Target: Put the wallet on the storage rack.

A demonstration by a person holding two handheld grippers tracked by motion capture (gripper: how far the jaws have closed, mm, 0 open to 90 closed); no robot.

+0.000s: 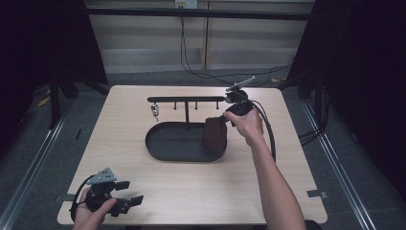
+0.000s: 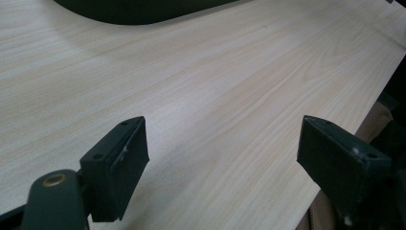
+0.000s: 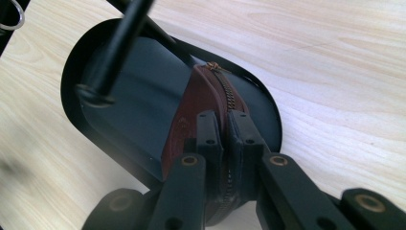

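Right claw [image 1: 225,118]: you have it clamped on the top edge of the brown zip pouch [image 1: 214,132], jaws pinched along the zipper.
Pouch: it hangs upright over the right end of the black oval tray [image 1: 163,143], its lower edge down in the tray.
Rack: the black hook bar [image 1: 184,99] stands at the tray's far side; a key ring [image 1: 154,112] hangs at its left end.
Left claw [image 1: 129,192]: you hold it wide, with nothing between the jaws, over the table [image 1: 143,191] at the near left corner.
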